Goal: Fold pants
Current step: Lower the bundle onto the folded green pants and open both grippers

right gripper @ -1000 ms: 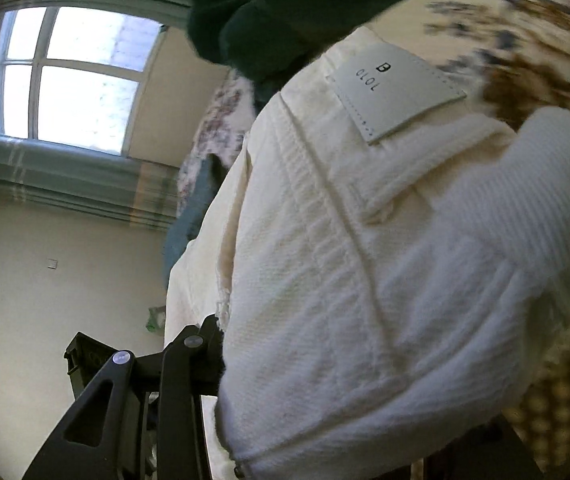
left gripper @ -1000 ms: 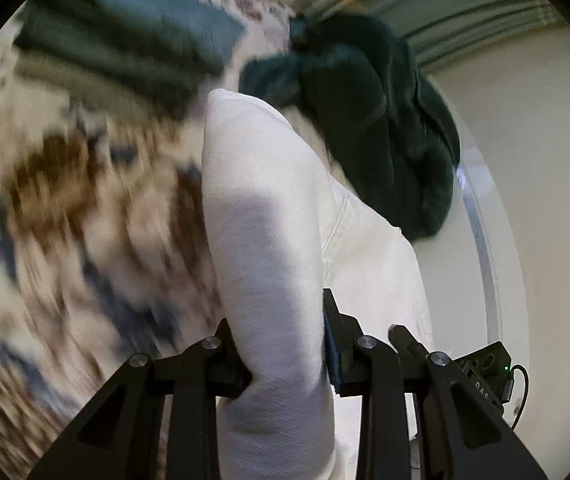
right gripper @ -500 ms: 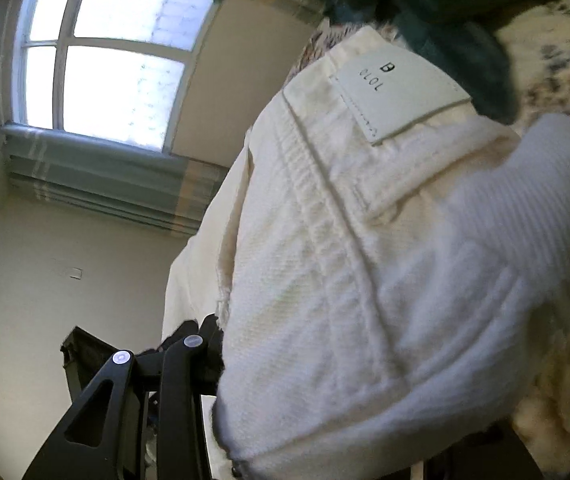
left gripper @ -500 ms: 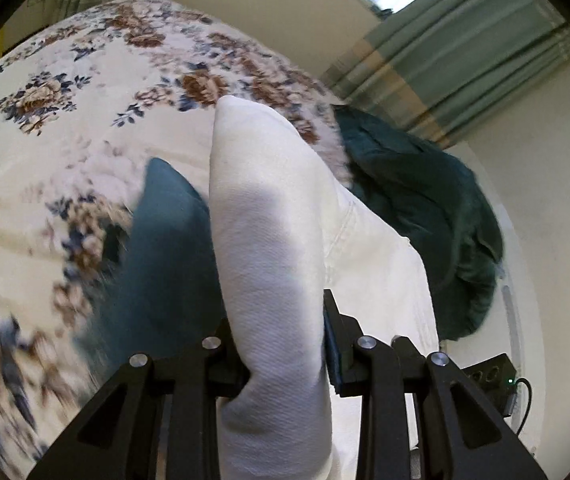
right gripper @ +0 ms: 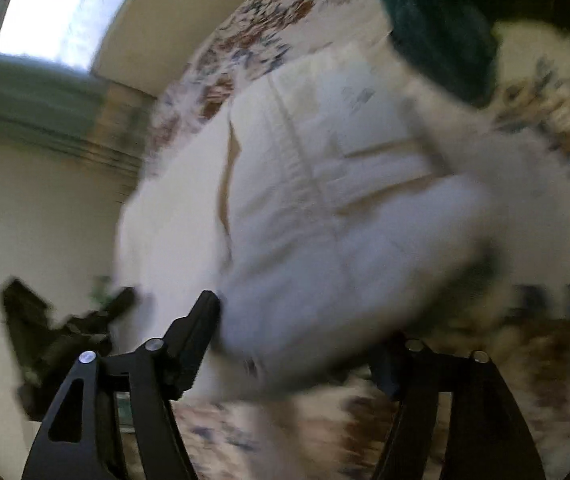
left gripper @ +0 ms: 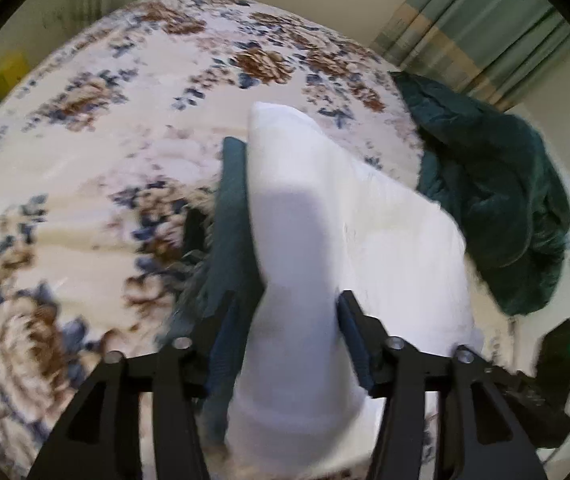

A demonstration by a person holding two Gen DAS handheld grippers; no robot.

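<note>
1. Pants [left gripper: 325, 216], white, lie on a floral bed [left gripper: 85, 160], bunched ahead of both claws.
2. Left claw [left gripper: 297, 328] pinches a fold.
3. Right claw [right gripper: 297, 340] stands spread wide around the blurred pants; grip unclear.

One pair of white pants [left gripper: 325, 216] is in view. Two dark green garments show: one folded piece [left gripper: 231, 216] just beside the pants and one crumpled heap [left gripper: 497, 184] at the bed's edge. One floral bedspread [left gripper: 97, 152], one window [right gripper: 61, 12] and two grippers, the left gripper [left gripper: 291, 344] and the right gripper [right gripper: 297, 344].
</note>
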